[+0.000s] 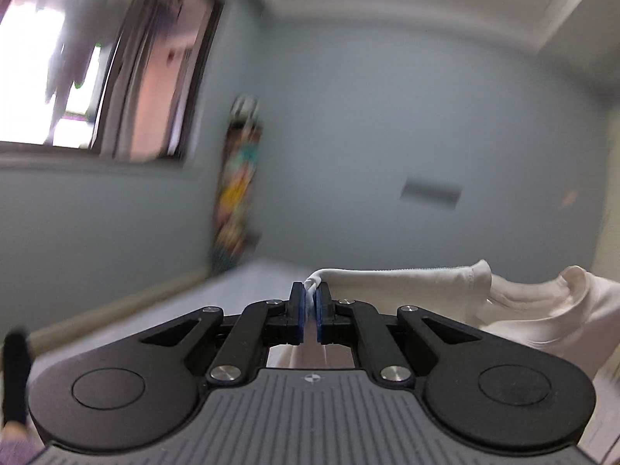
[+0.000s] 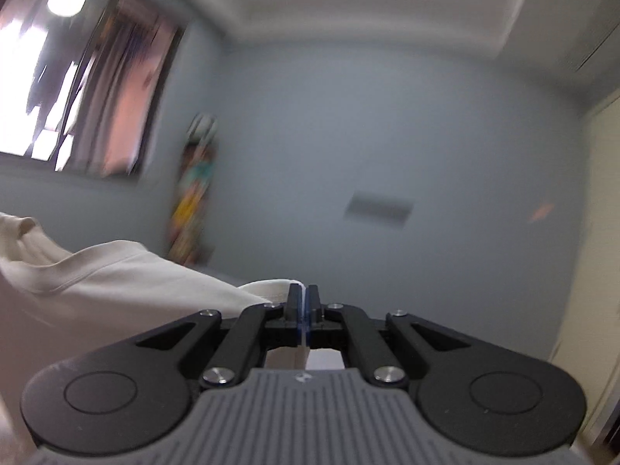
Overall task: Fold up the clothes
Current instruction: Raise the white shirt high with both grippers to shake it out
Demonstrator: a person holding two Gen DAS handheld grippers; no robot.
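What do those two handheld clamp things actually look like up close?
Both look alike. The left gripper and right gripper each have matte black linkage arms with silver rivets, two round black discs, a ribbed grey body bearing a small emblem, and narrow black fingers with blue pads.

Grey-blue wall (image 1: pixel 368 135), a window (image 1: pixel 77 69) at left, colourful skateboard (image 1: pixel 236 190) leaning upright.

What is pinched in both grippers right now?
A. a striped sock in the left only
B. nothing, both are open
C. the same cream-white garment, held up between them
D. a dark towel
C: the left gripper and the right gripper are each shut on an edge of the cream-white garment, which spans between them.
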